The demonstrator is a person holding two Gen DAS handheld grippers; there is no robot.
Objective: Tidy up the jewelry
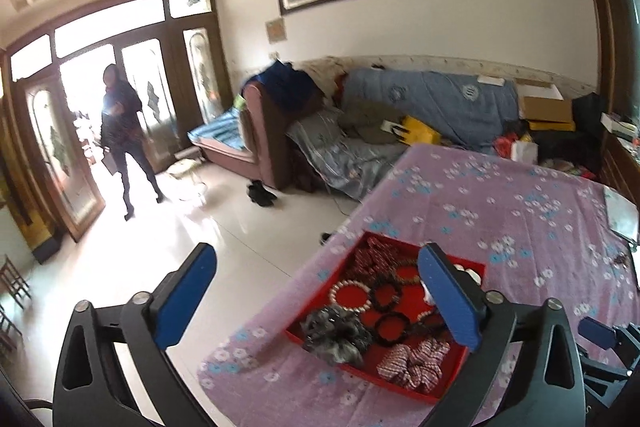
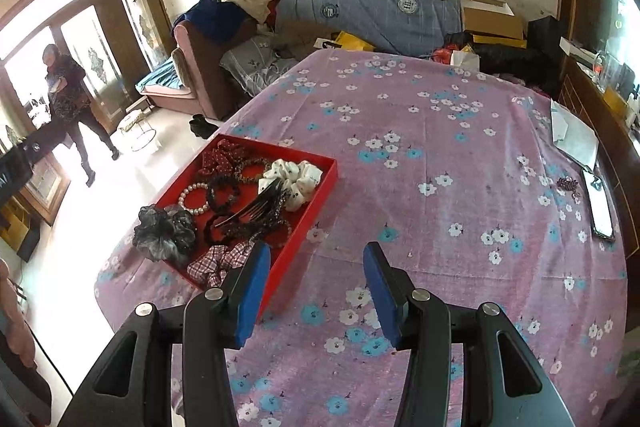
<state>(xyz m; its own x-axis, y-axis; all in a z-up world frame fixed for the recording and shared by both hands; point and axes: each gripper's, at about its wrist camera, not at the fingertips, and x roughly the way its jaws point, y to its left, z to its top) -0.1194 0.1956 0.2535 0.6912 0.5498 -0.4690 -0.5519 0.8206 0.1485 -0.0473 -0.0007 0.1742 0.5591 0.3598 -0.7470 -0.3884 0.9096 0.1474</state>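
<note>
The table [image 2: 460,155] fills most of the room from where I stand, draped in a purple cloth with white and blue flowers. On it, at about nine o'clock from the cloth's middle in the right wrist view, sits the red tray [image 2: 316,215], shallow and stiff-walled, close to the table's left edge. All the jewelry and hair pieces I can see sorted are in it.

Largest inside is the grey scrunchie [image 2: 164,233] at the tray's seven o'clock corner, spilling over the rim. It looks soft and featherlight, so I would pinch a fold of fabric. The white scrunchie [image 2: 298,181] lies at two o'clock, the checked scrunchie [image 2: 218,263] at six, and both should squash easily. The dark comb [image 2: 256,205] rests across the middle. It looks rigid and thin, best taken by its spine. The pearl bracelet [image 2: 196,199] is smooth and likely slippery, so I would grip across the strand.

A small dark trinket [image 2: 568,185] lies loose at three o'clock, well apart from the tray.

The left gripper [image 1: 316,303] hangs over the tray's edge, jaws spread wide and empty. The right gripper [image 2: 316,295] hovers just beside the tray's near corner, jaws partly apart, nothing between them.
</note>
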